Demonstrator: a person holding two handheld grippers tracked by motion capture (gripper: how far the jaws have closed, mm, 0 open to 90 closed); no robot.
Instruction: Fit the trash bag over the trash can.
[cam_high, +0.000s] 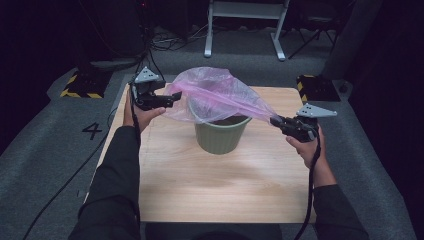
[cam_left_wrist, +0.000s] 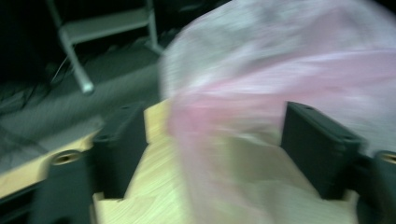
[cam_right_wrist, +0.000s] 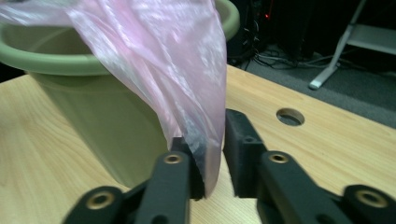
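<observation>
A green plastic bin (cam_high: 220, 137) stands upright at the back middle of the wooden table (cam_high: 220, 185). A thin pink plastic bag (cam_high: 215, 92) billows over its mouth and stretches taut to the right. My right gripper (cam_high: 274, 120) is shut on the bag's drawn-out end, just right of the bin. In the right gripper view the bag (cam_right_wrist: 173, 60) hangs between the jaws of that gripper (cam_right_wrist: 215, 163), in front of the bin (cam_right_wrist: 93, 116). My left gripper (cam_high: 176, 96) sits at the bag's left edge. In the blurred left gripper view its jaws (cam_left_wrist: 219, 154) stand wide apart with the bag (cam_left_wrist: 280, 70) between them.
The table has a round hole (cam_right_wrist: 289, 116) near the bin. Behind the table stand a white metal frame (cam_high: 245, 10) and two yellow-and-black striped blocks (cam_high: 80, 85) (cam_high: 315, 87) on grey carpet. Cables trail across the floor at the back left.
</observation>
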